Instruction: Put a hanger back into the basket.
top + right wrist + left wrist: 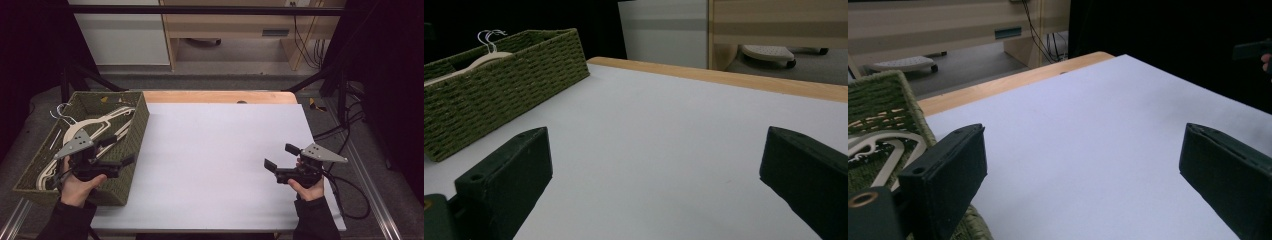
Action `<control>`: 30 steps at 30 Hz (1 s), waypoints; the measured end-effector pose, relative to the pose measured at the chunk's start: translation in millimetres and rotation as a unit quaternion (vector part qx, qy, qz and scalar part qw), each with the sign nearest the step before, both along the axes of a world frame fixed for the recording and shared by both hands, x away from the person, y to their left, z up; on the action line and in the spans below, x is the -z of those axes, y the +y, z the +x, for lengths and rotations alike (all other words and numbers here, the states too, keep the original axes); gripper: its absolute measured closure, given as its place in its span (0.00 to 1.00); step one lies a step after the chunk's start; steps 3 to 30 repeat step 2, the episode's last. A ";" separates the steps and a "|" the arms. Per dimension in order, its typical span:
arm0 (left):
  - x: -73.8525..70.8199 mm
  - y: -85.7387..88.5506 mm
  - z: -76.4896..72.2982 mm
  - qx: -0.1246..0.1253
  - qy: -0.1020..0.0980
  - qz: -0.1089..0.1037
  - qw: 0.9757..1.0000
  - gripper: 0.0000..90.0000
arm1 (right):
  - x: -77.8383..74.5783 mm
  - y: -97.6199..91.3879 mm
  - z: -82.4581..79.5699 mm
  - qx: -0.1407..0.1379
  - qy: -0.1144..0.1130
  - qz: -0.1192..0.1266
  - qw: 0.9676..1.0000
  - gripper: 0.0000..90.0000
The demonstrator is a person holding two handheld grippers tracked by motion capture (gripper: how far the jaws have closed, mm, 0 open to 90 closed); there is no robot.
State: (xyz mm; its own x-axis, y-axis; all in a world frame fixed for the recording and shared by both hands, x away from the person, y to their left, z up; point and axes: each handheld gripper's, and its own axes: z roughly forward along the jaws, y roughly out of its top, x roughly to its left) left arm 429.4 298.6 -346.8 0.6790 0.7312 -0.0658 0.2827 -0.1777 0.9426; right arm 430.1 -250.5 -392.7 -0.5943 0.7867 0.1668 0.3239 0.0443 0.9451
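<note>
High view: one green woven basket (131, 131) at nine o'clock on the white table (220, 160), holding pale wooden hangers (95, 127), stacked, so hard to count; maybe two. Partly hidden under left gripper (119, 150). Left gripper at eight o'clock, above basket's near corner, jaws wide apart, nothing between. Right gripper (281, 156) at four o'clock, jaws apart too, holding nothing.

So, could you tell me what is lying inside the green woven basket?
Pale wooden clothes hangers lie flat in the green woven basket, their white wire hooks pointing toward its far left corner. The left gripper, its jaws open, hangs over the basket's near end and covers what lies there.
</note>
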 end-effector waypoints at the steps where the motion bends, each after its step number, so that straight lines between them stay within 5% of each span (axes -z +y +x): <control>1: 1.5 -1.3 -0.4 0.001 0.001 -0.002 1.000 0.05 | -0.1 -0.1 -0.1 -0.001 0.000 0.000 1.000 0.01; 30: 1.5 -1.3 -0.4 0.001 0.001 -0.002 1.000 0.05 | -0.1 -0.1 -0.1 -0.002 0.000 0.000 1.000 0.01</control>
